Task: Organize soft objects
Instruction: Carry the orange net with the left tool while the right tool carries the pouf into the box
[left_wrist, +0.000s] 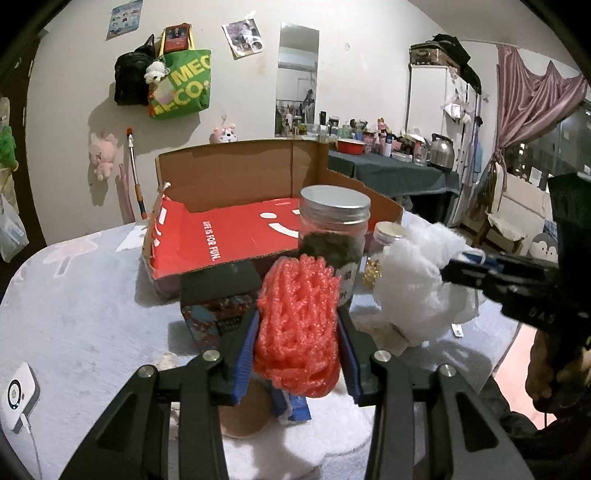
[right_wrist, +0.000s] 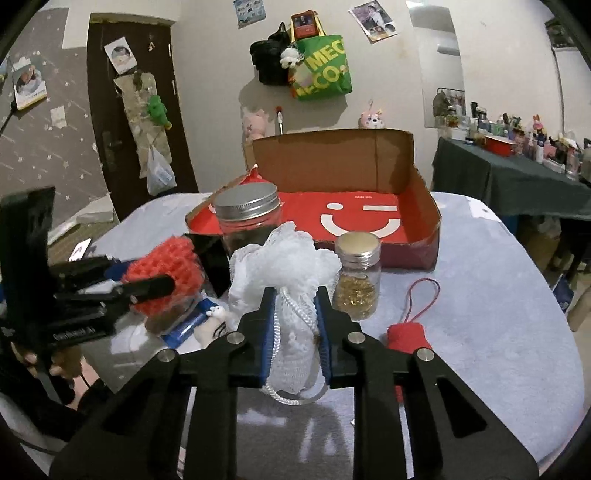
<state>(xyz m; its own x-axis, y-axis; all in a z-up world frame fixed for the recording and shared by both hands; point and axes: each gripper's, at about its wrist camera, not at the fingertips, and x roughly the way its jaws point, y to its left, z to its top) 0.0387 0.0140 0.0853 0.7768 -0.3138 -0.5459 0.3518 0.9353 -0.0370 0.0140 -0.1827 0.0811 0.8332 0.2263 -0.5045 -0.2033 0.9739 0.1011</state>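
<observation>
My left tongs (left_wrist: 297, 332) are clamped on the coral foam net (left_wrist: 297, 317); my right tongs (right_wrist: 295, 332) pinch the white mesh puff (right_wrist: 282, 266) by its cord end. Both are light, squashy and springy. The open red box (right_wrist: 430, 225) sits at twelve o'clock on the desk (right_wrist: 498, 314).

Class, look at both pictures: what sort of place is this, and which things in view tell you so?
Probably a lived-in room at home: plush toys and a tote bag hang on the wall, and a side table is crowded with bottles and a kettle.
</observation>
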